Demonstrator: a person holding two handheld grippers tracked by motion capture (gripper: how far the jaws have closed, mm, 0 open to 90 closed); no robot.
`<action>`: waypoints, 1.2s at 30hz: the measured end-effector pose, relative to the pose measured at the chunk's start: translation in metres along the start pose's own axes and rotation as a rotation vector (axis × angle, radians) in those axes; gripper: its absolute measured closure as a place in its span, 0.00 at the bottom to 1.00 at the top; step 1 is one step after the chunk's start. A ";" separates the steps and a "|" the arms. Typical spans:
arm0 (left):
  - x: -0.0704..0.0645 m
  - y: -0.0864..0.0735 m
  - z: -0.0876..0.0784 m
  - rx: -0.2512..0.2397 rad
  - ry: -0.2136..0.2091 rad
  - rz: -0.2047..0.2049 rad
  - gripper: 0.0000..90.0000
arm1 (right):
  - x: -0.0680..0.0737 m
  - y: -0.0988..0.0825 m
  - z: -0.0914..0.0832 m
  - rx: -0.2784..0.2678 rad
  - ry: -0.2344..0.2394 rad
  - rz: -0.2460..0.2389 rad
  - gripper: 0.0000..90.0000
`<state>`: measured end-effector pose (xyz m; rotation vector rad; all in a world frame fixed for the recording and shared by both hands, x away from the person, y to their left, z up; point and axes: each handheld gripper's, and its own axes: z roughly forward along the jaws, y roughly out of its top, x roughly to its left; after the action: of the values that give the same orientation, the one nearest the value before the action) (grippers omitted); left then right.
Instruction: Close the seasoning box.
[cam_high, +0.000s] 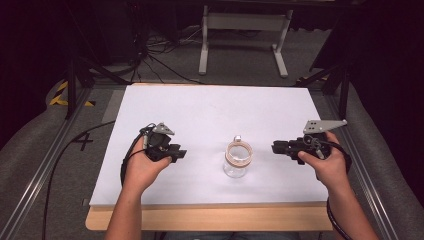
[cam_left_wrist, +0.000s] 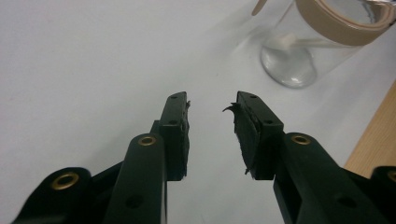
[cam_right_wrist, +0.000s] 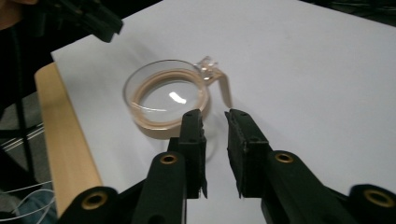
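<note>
Both hand-held grippers sit low over the white worktop, one on each side of a small clear jar that stands upright near the middle of the front edge. The left hand-held gripper is partly spread; in the left gripper view its jaws stand apart over bare white surface with nothing between them, and the rubber on its pads looks frayed. The right hand-held gripper is also partly spread, its jaws pointing at the jar from just beside it; in the right gripper view the gap between them is empty and I cannot see the pads pressing on the jar's wall. Neither one holds anything.

The jar looks like glass or hard clear plastic: stiff, light while empty, smooth and likely slippery, and liable to tip or crack if knocked. A tan band runs round its rim, with a loose tab hanging off the far side by a small clear knob. The band probably gives the best grip, being less slick than the bare wall. I would take the jar across the rim band with one hand-held gripper, squeezing gently, or pinch the tab if the band is meant to come off while the other steadies the body low down.
</note>
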<state>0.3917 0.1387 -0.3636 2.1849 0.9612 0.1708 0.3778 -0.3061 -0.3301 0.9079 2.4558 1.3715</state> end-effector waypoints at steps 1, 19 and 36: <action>0.001 -0.001 0.000 -0.005 0.005 0.001 0.71 | -0.003 -0.001 -0.003 -0.002 -0.025 -0.001 0.81; 0.031 -0.018 0.007 -0.055 0.031 -0.056 0.68 | -0.076 -0.045 -0.014 0.025 -0.256 0.065 0.57; 0.056 -0.039 0.037 -0.029 0.063 -0.049 0.63 | -0.114 -0.093 0.013 0.039 -0.221 0.045 0.53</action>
<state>0.4226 0.1736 -0.4258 2.1384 1.0399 0.2306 0.4351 -0.4004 -0.4282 1.0676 2.3155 1.1706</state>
